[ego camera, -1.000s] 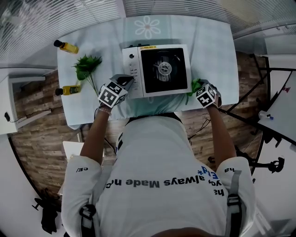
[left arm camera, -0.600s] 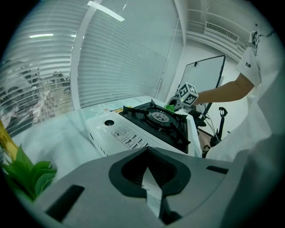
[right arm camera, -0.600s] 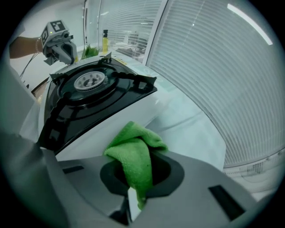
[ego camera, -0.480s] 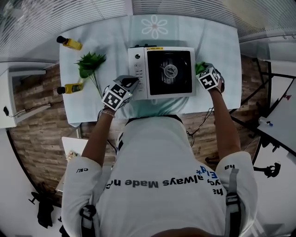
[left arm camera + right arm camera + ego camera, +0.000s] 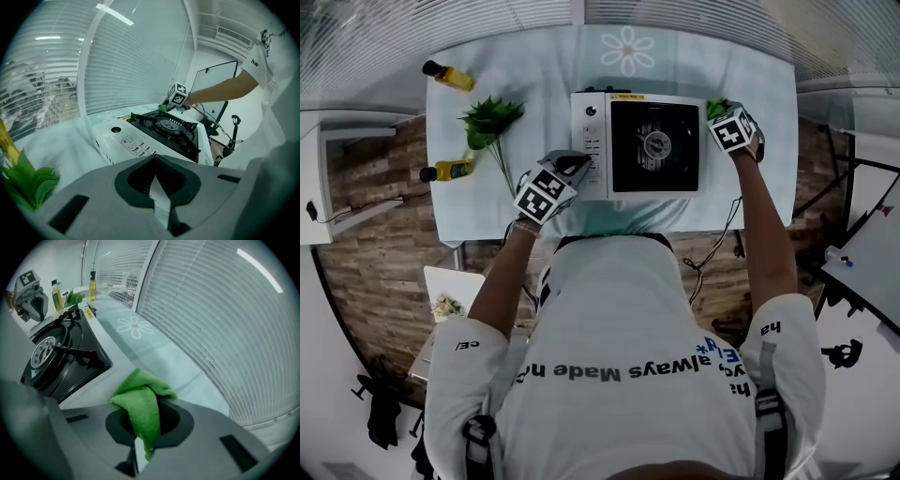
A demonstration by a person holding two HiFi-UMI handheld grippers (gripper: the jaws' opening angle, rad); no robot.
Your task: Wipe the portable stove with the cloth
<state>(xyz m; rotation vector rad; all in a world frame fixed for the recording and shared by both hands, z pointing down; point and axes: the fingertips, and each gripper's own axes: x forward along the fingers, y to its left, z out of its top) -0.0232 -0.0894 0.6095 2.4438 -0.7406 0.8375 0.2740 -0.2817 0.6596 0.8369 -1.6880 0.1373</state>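
The portable stove (image 5: 589,141), white with a black burner top, stands on the pale tablecloth. My right gripper (image 5: 721,114) is at the stove's far right corner, shut on a green cloth (image 5: 715,108). In the right gripper view the cloth (image 5: 143,404) bunches out between the jaws, just above the stove's white right rim (image 5: 101,380). My left gripper (image 5: 575,169) rests at the stove's front left corner by the control panel, its jaws together with nothing held. From the left gripper view, the stove (image 5: 140,140) lies just ahead.
Two yellow bottles (image 5: 448,77) (image 5: 445,172) and a green leafy sprig (image 5: 492,127) lie left of the stove. A daisy print (image 5: 628,49) marks the tablecloth behind it. Window blinds (image 5: 211,310) run along the table's far side.
My right gripper has carried the cloth from the stove's near right corner along its right side to the far right corner. The left gripper has stayed at the front left corner.
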